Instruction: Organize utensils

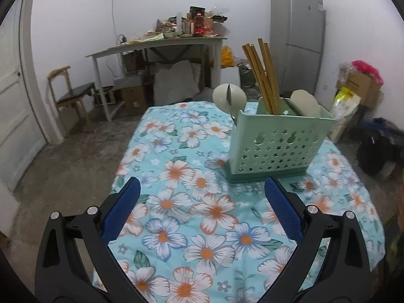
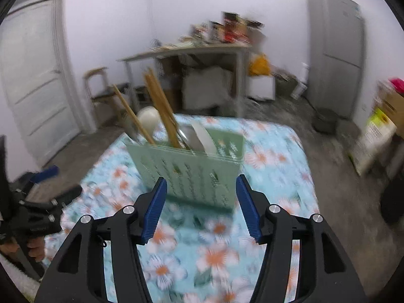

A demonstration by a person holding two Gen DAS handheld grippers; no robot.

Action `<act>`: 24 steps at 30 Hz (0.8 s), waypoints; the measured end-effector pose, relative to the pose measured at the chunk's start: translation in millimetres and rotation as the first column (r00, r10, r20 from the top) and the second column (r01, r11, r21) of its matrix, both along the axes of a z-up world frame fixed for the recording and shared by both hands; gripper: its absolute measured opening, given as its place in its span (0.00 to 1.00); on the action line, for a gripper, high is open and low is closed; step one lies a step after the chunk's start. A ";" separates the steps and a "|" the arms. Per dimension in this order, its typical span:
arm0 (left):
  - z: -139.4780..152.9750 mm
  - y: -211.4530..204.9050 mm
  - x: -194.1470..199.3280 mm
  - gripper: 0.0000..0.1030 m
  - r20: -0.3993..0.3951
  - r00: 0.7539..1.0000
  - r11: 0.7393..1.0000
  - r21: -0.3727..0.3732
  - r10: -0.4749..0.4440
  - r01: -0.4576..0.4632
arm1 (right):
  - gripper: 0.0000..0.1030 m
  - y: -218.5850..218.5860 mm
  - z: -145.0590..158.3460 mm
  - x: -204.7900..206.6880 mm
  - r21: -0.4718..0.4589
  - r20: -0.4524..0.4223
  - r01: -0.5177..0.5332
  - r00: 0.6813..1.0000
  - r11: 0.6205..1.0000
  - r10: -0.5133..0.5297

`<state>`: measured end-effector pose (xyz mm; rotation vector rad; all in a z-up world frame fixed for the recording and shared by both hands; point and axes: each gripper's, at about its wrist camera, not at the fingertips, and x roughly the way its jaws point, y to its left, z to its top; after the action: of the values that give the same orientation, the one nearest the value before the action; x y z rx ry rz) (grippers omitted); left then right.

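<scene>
A pale green perforated utensil holder (image 1: 277, 151) stands on the flower-print tablecloth (image 1: 192, 202). Several wooden chopsticks (image 1: 262, 75) lean out of it, with white spoons (image 1: 228, 96) beside them. My left gripper (image 1: 202, 189) is open wide, nothing between its blue pads, short of the holder's near left. In the blurred right wrist view the same holder (image 2: 192, 169) with chopsticks (image 2: 161, 108) sits just beyond my right gripper (image 2: 202, 186), whose jaws stand apart and hold nothing. The left gripper (image 2: 48, 202) shows at that view's left edge, held by a hand.
A white door (image 1: 15, 116), a wooden chair (image 1: 73, 96) and a cluttered white table (image 1: 161, 45) stand behind the cloth. A grey fridge (image 1: 298, 38) and cardboard boxes (image 1: 358, 85) are at the right, with a dark bag (image 1: 378, 146) on the floor.
</scene>
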<state>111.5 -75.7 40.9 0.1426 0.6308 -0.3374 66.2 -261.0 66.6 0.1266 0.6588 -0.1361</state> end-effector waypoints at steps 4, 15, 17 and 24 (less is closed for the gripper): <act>5.7 -11.1 -1.1 0.92 0.007 1.000 0.998 0.062 0.026 -0.027 | 0.68 7.9 -11.7 -14.7 0.002 -0.042 0.079 0.996 0.997 -0.079; 16.4 -27.6 -5.6 0.92 0.009 0.992 0.988 0.081 0.128 -0.128 | 0.89 14.6 -20.9 -32.9 -0.050 -0.079 0.232 0.969 0.971 -0.235; 15.9 -29.9 -6.4 0.92 0.007 0.989 0.985 0.092 0.146 -0.146 | 0.91 13.0 -22.5 -34.6 -0.060 -0.086 0.252 0.963 0.966 -0.256; 10.7 -35.6 -7.6 0.92 -0.040 0.990 0.987 0.092 0.136 -0.132 | 0.93 8.8 -25.9 -38.1 -0.077 -0.104 0.286 0.951 0.955 -0.293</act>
<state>103.8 -111.3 51.6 0.1774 0.6975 -0.1832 28.1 -252.2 40.8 0.1572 0.7475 -0.4489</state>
